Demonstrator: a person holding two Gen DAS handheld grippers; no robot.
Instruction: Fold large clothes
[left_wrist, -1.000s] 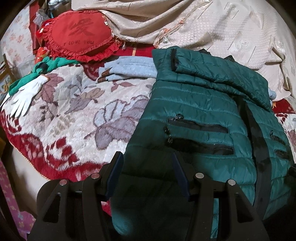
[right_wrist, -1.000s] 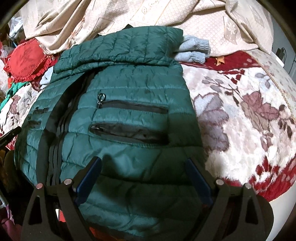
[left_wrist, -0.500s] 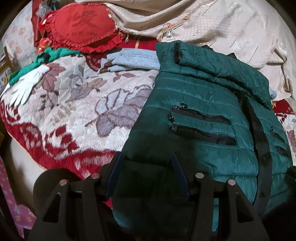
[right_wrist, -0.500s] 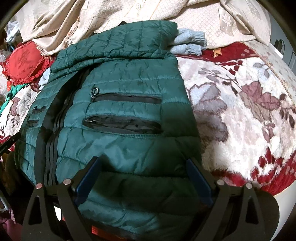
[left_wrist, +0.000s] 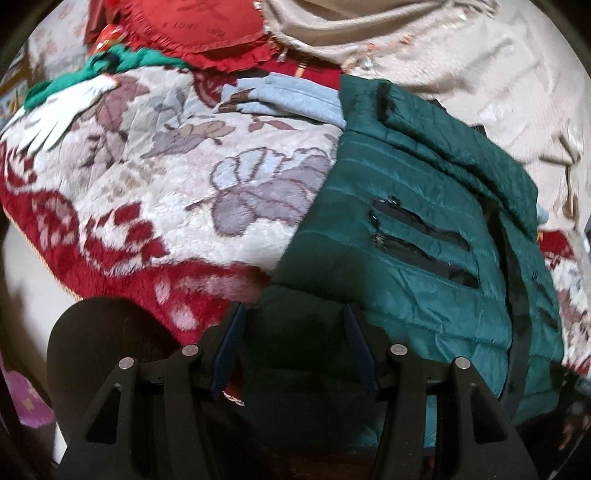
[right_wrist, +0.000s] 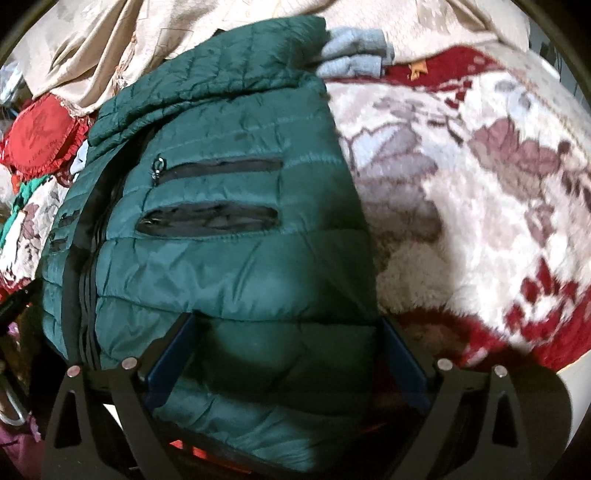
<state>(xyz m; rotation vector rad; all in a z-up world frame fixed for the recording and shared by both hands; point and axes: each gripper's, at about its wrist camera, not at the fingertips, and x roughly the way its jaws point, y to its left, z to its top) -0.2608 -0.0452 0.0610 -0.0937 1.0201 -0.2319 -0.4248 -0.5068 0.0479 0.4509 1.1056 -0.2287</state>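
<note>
Between and just ahead of both grippers lies one dark green quilted jacket (right_wrist: 229, 258), spread on a flowered blanket (left_wrist: 155, 177) in red and cream. The left gripper (left_wrist: 293, 325) has its jaws partway apart, with the jacket's near edge lying between the two blue pads (left_wrist: 231, 345); whether they press on the fabric I cannot tell. The right gripper (right_wrist: 286, 332) stands with its jaws wide, the jacket's lower part filling the gap between them, and nothing shows them squeezing it. On the jacket panel ahead of the right gripper there are two black zip pockets (right_wrist: 207, 221), one above the other; the left view shows two more on the other panel. Beyond the jacket's far edge sits one folded pale blue garment (left_wrist: 291, 98). Farther off, to the left of the left gripper, are one red frilled cushion (left_wrist: 199, 29), one white glove (left_wrist: 62, 110) and one green cloth (left_wrist: 122, 62). A beige bedcover (left_wrist: 461, 62) lies at the far side.
</note>
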